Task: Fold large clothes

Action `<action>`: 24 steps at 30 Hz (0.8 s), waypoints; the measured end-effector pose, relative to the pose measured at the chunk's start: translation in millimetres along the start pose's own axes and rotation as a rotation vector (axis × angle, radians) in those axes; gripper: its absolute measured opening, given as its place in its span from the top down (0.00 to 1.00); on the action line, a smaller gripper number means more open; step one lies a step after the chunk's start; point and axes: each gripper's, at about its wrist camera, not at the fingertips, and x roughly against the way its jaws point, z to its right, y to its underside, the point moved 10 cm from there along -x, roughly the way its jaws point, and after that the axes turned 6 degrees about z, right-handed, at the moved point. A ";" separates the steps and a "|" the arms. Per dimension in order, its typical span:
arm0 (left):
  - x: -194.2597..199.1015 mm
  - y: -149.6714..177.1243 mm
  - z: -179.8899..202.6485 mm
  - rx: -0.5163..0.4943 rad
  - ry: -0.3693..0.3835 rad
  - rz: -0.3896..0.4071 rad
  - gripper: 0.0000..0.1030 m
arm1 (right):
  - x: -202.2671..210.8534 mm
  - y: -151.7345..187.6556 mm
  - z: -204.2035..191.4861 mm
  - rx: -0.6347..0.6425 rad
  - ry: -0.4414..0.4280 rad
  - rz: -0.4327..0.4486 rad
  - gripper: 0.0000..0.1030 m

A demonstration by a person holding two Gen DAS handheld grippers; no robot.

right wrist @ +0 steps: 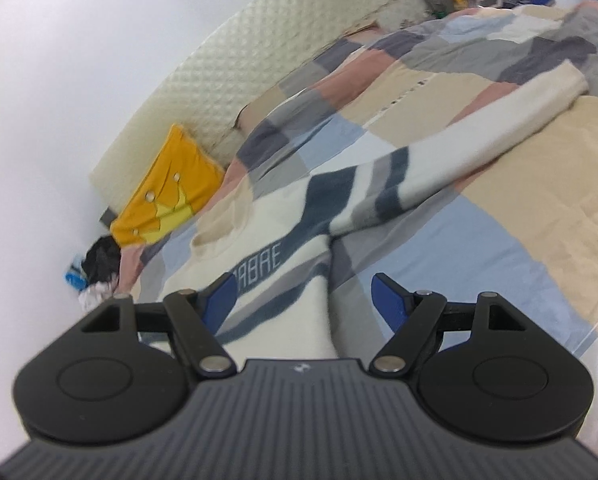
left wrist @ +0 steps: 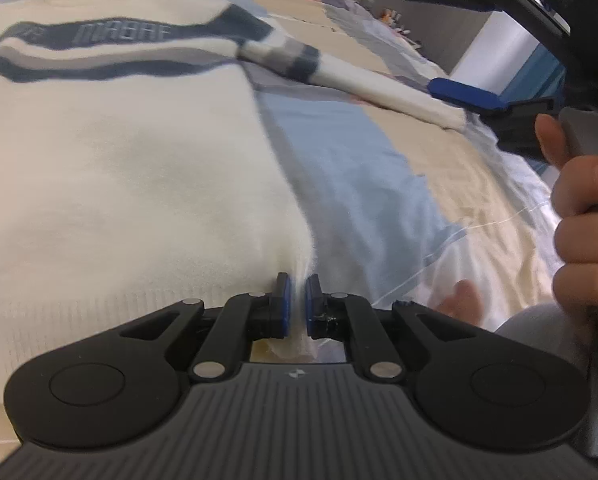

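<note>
Sweater (left wrist: pixel 119 168) in cream knit lies spread flat on a bed, its front up, a band of navy and grey stripes running across the chest with blocky pale lettering inside the dark stripe. The knit looks soft and slightly fuzzy, and the hem is ribbed in fine vertical lines. One sleeve (left wrist: pixel 363 80) stretches out sideways from the shoulder, striped near the top and plain cream toward the cuff.

Under it is a quilt cover (left wrist: pixel 339 168) of thin, lightly creased cotton printed in angular patches of pale blue, beige, grey and pink. Beyond the bed's far end stands a quilted cream headboard (right wrist: pixel 267 72) with a diamond-dimpled surface, and a yellow cushion (right wrist: pixel 167 208) leans against it.

The left gripper (left wrist: pixel 297 300) is black plastic with blue pads; its fingers are pinched together on the lower corner of the sweater, where the side edge meets the ribbed hem, and a tuft of cream knit bunches between the pads.

The right gripper (right wrist: pixel 303 300) hovers above the sweater's chest near the armpit, fingers spread wide with nothing between the pads. In the left wrist view its blue finger (left wrist: pixel 463 96) sits near the sleeve's cuff, and a hand (left wrist: pixel 583 216) wraps its grey handle.
</note>
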 end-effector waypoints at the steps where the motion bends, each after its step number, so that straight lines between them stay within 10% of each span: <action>1: -5.9 0.2 2.7 -0.005 0.011 -0.004 0.92 | -0.3 -1.7 2.2 -0.009 0.004 0.004 0.25; 12: 7.6 -4.6 -14.7 0.094 0.125 -0.010 0.69 | -10.0 11.4 -6.3 0.059 0.036 -0.030 0.25; 18: 48.9 -25.6 -45.3 0.135 0.088 0.017 0.53 | -8.3 15.1 -10.4 0.075 0.014 -0.040 0.25; 24: 115.4 -68.0 -116.4 0.082 -0.124 0.084 0.47 | -8.2 22.8 -20.8 0.118 -0.015 -0.057 0.25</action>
